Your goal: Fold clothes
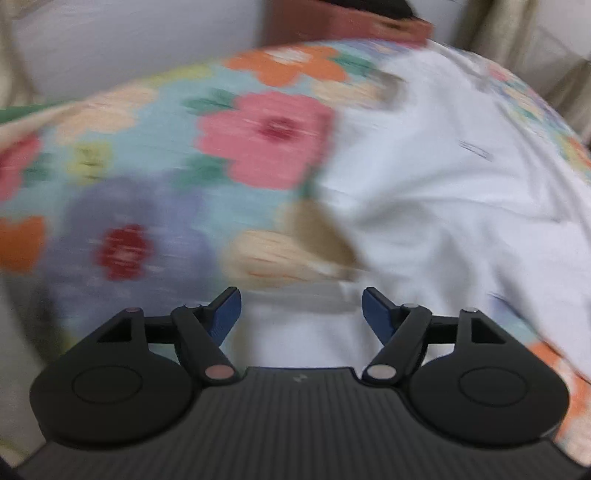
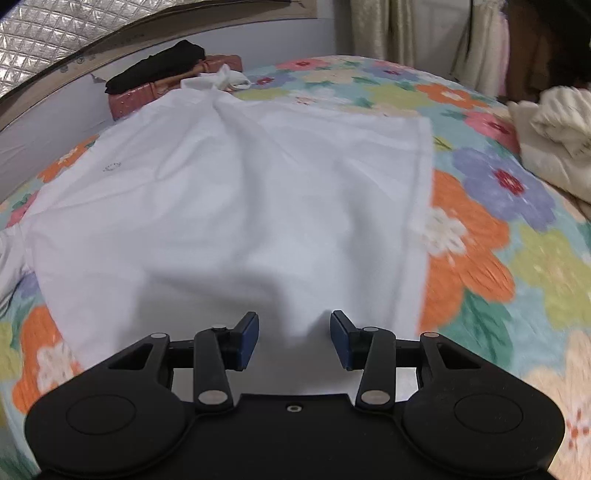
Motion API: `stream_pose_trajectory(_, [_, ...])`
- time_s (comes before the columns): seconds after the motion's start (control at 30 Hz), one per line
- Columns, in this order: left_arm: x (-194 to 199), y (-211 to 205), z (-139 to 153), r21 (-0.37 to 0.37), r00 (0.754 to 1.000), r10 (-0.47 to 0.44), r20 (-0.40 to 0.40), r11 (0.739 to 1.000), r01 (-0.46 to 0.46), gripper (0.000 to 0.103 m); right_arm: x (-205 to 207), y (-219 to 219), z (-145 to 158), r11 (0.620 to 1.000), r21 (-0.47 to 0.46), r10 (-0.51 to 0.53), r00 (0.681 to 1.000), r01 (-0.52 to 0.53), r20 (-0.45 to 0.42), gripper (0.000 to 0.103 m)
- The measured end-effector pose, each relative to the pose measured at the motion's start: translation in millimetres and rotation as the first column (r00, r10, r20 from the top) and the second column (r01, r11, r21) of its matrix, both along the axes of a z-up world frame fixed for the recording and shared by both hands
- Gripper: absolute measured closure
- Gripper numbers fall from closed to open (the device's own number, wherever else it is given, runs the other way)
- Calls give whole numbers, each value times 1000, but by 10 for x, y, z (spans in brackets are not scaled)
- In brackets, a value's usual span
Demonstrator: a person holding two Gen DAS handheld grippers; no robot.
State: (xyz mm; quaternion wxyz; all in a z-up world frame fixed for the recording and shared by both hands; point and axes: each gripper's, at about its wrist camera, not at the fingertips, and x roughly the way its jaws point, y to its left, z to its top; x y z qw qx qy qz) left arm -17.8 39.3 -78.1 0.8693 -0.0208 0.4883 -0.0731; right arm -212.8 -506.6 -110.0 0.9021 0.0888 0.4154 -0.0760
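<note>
A white shirt (image 2: 229,206) lies spread on a flowered bedspread (image 2: 480,236), its hem to the right and a small dark mark near its left part. My right gripper (image 2: 294,338) hovers over the shirt's near edge, jaws apart, nothing pinched between its blue pads. In the blurred left wrist view the same white shirt (image 1: 443,206) covers the right half of the bedspread (image 1: 147,192). My left gripper (image 1: 301,314) stands wide open above the shirt's edge, with cloth beneath it and none gripped.
A pink box (image 2: 162,90) with a black garment (image 2: 155,72) on it sits at the bed's far left by the wall. Cream-coloured clothes (image 2: 554,133) are heaped at the right edge. Curtains (image 2: 373,29) hang behind the bed.
</note>
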Motion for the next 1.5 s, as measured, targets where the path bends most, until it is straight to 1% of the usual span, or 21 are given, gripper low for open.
stream_pose_trajectory(0.13, [25,186,-134,50,995,32,-95,998,-27,21,-212,-45,-60,1000,20,20,1000,-20,7,48])
stream_pose_trajectory(0.23, [75,139,-269,13,985,6,-170,1000,-3,7,-318,-40,-77,999,24,38,999,-39,24,45])
stream_pose_trajectory(0.27, [85,100,-281,28,986,10,-166,1000,-6,9,-333,-46,-73,999,31,39,999,-40,31,45])
stream_pose_trajectory(0.3, [88,56,-284,40,987,7,-160,999,-1,17,-350,-44,-63,998,43,36,998,-38,44,45])
stream_pose_trajectory(0.37, [11,-63,-187,7,988,-51,-143,999,53,86,-363,-13,-25,997,65,47,996,-52,74,45])
stream_pose_trajectory(0.4, [-41,-117,-113,-11,989,-75,-130,997,74,95,-360,14,-1,995,72,60,994,-67,87,45])
stream_pose_trajectory(0.5, [-239,-176,256,49,999,-46,-4,998,46,97,-326,141,70,991,45,117,986,-123,114,45])
stream_pose_trajectory(0.57, [-439,-94,557,33,994,47,98,998,-50,97,-319,199,89,989,15,142,982,-145,126,45])
stream_pose_trajectory(0.63, [-669,8,849,7,967,158,199,987,-163,97,-319,193,69,989,19,142,982,-146,128,45])
stream_pose_trajectory(0.7, [-1020,96,1071,-8,911,281,301,956,-293,97,-309,148,11,990,47,126,985,-132,117,45])
stream_pose_trajectory(0.77, [-1313,162,1130,-92,877,374,301,927,-363,97,-299,115,-56,991,64,107,989,-114,98,45])
stream_pose_trajectory(0.8, [-1394,165,1102,-115,881,380,282,925,-362,97,-299,104,-85,992,64,99,991,-105,90,45])
stream_pose_trajectory(0.93, [-1356,83,995,-36,914,326,241,944,-327,97,-316,91,-126,992,42,111,991,-115,77,45])
stream_pose_trajectory(1.07, [-1422,182,1215,-101,892,354,280,935,-340,97,-320,67,-145,994,51,93,992,-97,82,44])
stream_pose_trajectory(1.13, [-1485,140,1294,-78,885,340,318,940,-333,97,-309,68,-153,994,66,86,992,-92,88,44])
stream_pose_trajectory(1.23, [-1481,163,1329,-70,896,321,307,946,-315,97,-299,110,-184,994,47,93,991,-97,94,42])
stream_pose_trajectory(1.27, [-1464,213,1338,-106,906,322,275,947,-304,98,-297,124,-199,994,38,95,991,-99,95,42])
stream_pose_trajectory(1.3, [-1439,331,1361,-222,923,331,195,932,-287,98,-298,133,-212,995,34,95,991,-98,96,41])
stream_pose_trajectory(1.37, [-1384,561,1408,-479,953,297,58,846,-235,98,-304,133,-227,995,41,88,991,-92,103,40])
stream_pose_trajectory(1.4, [-1345,631,1431,-541,961,275,7,809,-228,98,-304,132,-231,995,44,85,991,-90,106,39])
stream_pose_trajectory(1.5, [-1333,682,1540,-561,968,246,-41,796,-226,98,-296,131,-222,994,41,94,990,-99,103,39])
